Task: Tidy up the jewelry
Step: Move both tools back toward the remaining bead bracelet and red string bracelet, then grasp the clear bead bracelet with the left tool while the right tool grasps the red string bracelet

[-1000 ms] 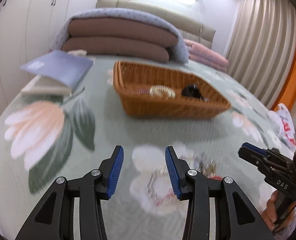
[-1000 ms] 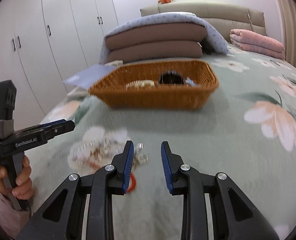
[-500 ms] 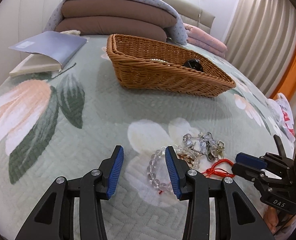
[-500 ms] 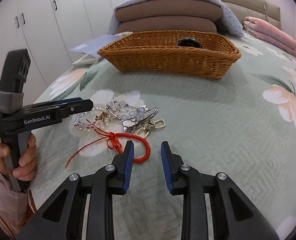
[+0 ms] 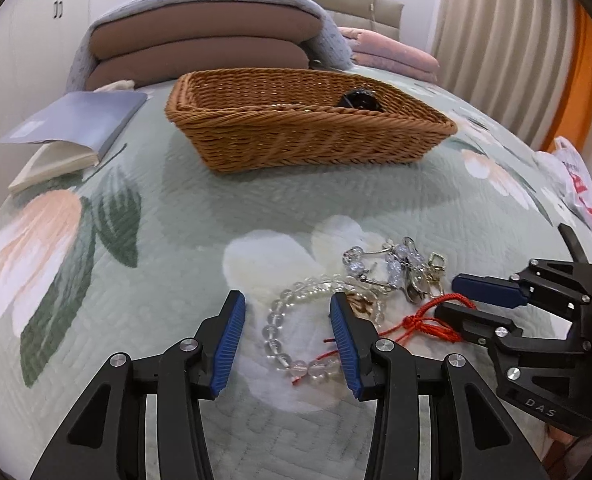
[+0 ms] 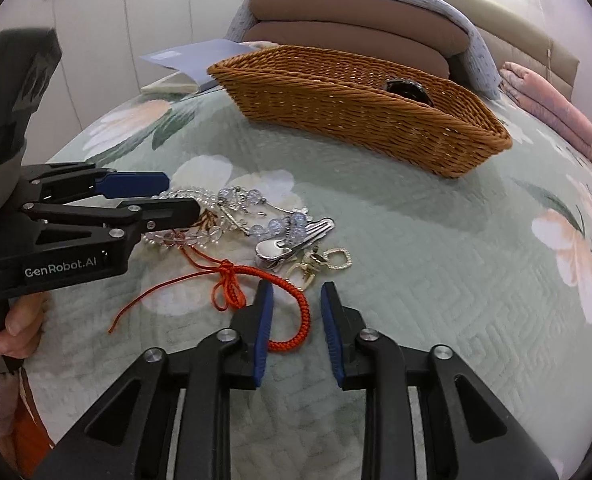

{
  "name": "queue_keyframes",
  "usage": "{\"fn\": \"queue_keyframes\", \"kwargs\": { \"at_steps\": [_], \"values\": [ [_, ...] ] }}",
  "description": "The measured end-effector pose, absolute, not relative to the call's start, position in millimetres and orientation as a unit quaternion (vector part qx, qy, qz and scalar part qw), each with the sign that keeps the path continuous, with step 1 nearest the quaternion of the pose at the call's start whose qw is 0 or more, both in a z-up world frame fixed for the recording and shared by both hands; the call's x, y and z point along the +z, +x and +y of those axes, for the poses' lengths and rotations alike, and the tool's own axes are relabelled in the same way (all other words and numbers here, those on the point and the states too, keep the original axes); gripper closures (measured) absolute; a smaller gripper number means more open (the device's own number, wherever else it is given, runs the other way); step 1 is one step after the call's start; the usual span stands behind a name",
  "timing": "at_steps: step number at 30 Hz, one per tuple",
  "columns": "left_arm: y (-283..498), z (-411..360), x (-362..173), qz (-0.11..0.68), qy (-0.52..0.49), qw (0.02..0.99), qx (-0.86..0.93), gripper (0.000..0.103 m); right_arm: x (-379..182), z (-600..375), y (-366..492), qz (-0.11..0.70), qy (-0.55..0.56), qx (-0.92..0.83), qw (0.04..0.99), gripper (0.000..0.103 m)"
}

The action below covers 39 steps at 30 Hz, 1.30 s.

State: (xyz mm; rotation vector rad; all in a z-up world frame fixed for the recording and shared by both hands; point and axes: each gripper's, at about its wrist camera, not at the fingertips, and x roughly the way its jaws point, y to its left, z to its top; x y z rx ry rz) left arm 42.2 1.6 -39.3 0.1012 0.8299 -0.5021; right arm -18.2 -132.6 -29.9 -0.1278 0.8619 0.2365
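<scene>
A pile of jewelry lies on the green floral bedspread. My left gripper is open, its jaws standing either side of a clear bead bracelet without pressing it. My right gripper hangs low over a red braided cord bracelet. Its jaws are closing with the cord loop between them, and a gap still shows. A silver hair clip, a gold clasp and a bluish crystal strand lie beside the cord. The wicker basket behind holds a black item.
An open book lies left of the basket. Folded quilts and a pink blanket are stacked at the headboard. A plastic bag sits at the bed's right edge. A hand grips the left gripper's handle.
Both grippers have come down and forward onto the jewelry pile. The left now straddles the bead bracelet; the right's jaws have narrowed around the red cord loop.
</scene>
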Motion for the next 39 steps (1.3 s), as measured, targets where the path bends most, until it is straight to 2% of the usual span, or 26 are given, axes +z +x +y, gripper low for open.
{"fn": "queue_keyframes", "kwargs": {
  "at_steps": [1, 4, 6, 7, 8, 32, 39],
  "values": [
    [42.1, 1.8, -39.1, 0.399, 0.048, 0.883, -0.243, 0.059, -30.5, -130.9, -18.9, 0.416, -0.065, 0.116, 0.9, 0.089],
    [40.9, -0.8, -39.0, 0.398, 0.056, 0.883, -0.241, 0.059, -30.4, -126.8, -22.3, 0.41, -0.075, 0.118, 0.901, 0.094],
    [39.3, -2.2, -39.1, 0.395, 0.062, 0.885, -0.24, 0.07, -30.5, -126.8, -23.9, 0.407, -0.071, 0.121, 0.902, 0.096],
    [37.9, -2.4, -38.8, 0.392, 0.063, 0.886, -0.24, 0.086, -30.4, -127.6, -25.0, 0.406, -0.067, 0.125, 0.903, 0.096],
    [37.7, -1.1, -38.5, 0.391, 0.061, 0.887, -0.239, 0.096, -30.0, -128.4, -26.0, 0.405, -0.064, 0.127, 0.903, 0.096],
    [34.3, 39.1, -12.9, 0.34, -0.075, 0.889, -0.298, 0.096, -6.5, -159.4, -47.8, 0.341, 0.033, 0.192, 0.92, 0.097],
    [26.0, 32.6, 7.2, 0.319, -0.068, 0.892, -0.314, 0.096, 13.2, -173.1, -53.9, 0.31, 0.057, 0.183, 0.931, 0.097]
  ]
}}
